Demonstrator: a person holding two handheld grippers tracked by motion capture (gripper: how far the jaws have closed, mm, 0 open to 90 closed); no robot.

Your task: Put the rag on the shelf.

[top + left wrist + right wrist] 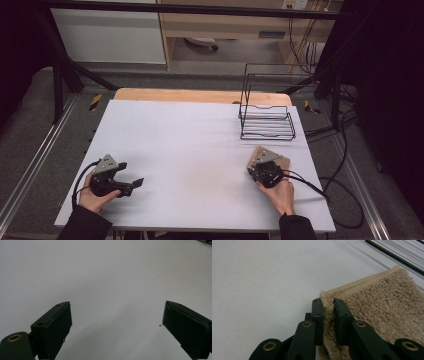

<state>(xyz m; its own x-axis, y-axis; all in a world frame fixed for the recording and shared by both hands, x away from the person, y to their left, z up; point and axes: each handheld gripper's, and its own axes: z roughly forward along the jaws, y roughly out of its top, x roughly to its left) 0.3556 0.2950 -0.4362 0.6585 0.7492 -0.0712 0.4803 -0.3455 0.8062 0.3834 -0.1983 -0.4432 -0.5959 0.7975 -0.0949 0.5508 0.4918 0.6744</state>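
Observation:
A beige terry towel (384,305) lies flat on the white table, seen in the high view as a small tan patch (284,161) at the right. My right gripper (328,302) is shut on the towel's near edge, a fold of cloth pinched between its jaws; in the high view that gripper (261,161) sits over the towel's left part. My left gripper (136,186) rests low at the table's left front, held by a hand, open with nothing between its jaws. In the left gripper view the left gripper (116,317) has its jaws wide apart over bare table.
A black wire rack (266,119) stands at the back right of the white tabletop (190,145). Cables (330,192) trail off the right edge. The rack's base bars (394,256) lie just beyond the towel in the right gripper view.

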